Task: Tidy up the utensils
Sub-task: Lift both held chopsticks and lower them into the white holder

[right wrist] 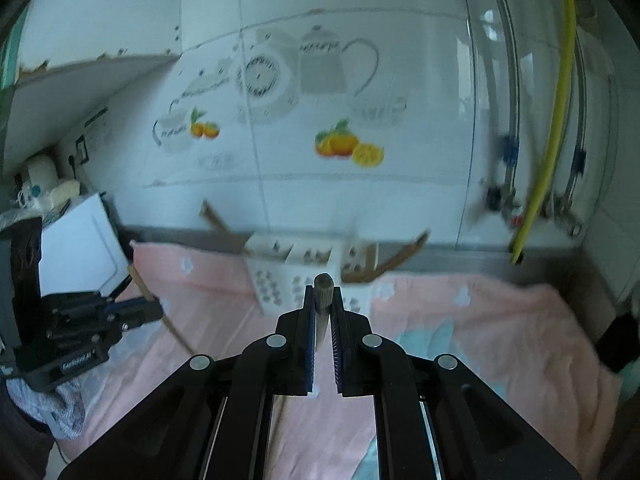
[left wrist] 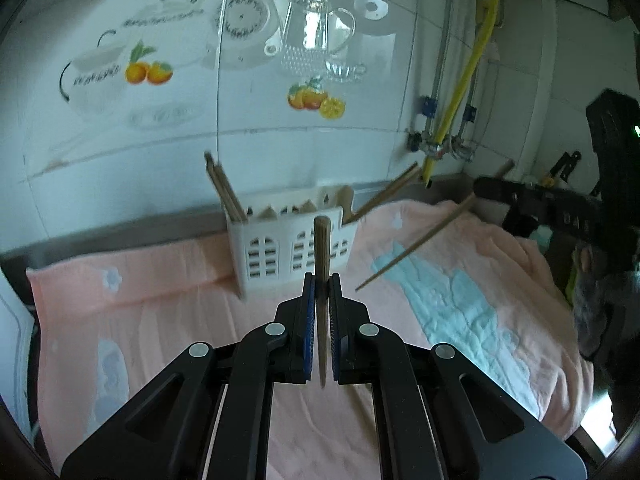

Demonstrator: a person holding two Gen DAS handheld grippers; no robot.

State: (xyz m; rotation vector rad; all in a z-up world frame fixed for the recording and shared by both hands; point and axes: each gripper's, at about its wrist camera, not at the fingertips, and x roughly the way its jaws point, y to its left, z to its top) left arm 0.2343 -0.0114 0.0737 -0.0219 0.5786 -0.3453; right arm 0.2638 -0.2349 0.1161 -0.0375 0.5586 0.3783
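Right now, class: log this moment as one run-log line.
left gripper: shut on chopstick | right gripper: shut on chopstick | holder: on towel

White tiled wall (left wrist: 320, 20) with fruit decals (right wrist: 348, 146); yellow hose (left wrist: 472, 68) beside pipes; daylight.

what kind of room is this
Most likely a home kitchen: wall tiles printed with teapots and oranges, water valves on pipes, and a white utensil caddy holding chopsticks on a pink towel.
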